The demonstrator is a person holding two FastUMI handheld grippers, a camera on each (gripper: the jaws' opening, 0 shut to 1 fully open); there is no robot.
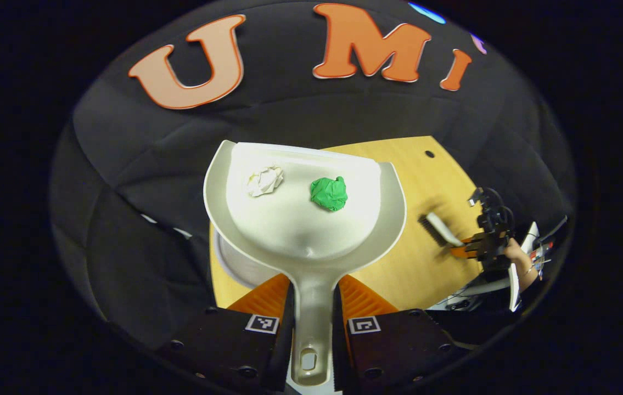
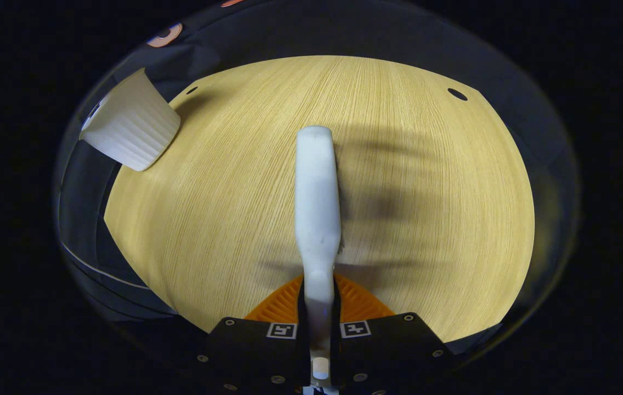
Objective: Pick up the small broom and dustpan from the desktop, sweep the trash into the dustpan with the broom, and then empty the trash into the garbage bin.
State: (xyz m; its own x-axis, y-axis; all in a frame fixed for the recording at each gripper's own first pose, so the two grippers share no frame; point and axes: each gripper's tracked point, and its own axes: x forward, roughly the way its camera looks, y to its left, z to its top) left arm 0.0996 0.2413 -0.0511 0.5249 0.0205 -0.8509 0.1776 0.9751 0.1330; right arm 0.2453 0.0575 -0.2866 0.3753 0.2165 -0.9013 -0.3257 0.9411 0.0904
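Now my left claw [image 1: 311, 323] squeezes the dustpan [image 1: 300, 219] handle, holding it over the counter [image 1: 426, 263] edge above the bin [image 2: 130, 129], white wad [image 1: 265, 180] and green wad [image 1: 329, 193] inside. My right claw [image 2: 319, 323] grips the broom [image 2: 318, 203] over bare wood.

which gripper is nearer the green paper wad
Left. The left gripper holds the dustpan carrying the green wad; the right gripper is off beside it, holding the broom.

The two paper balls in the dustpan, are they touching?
Apart. The left gripper view shows bare dustpan floor between the white ball and green ball.
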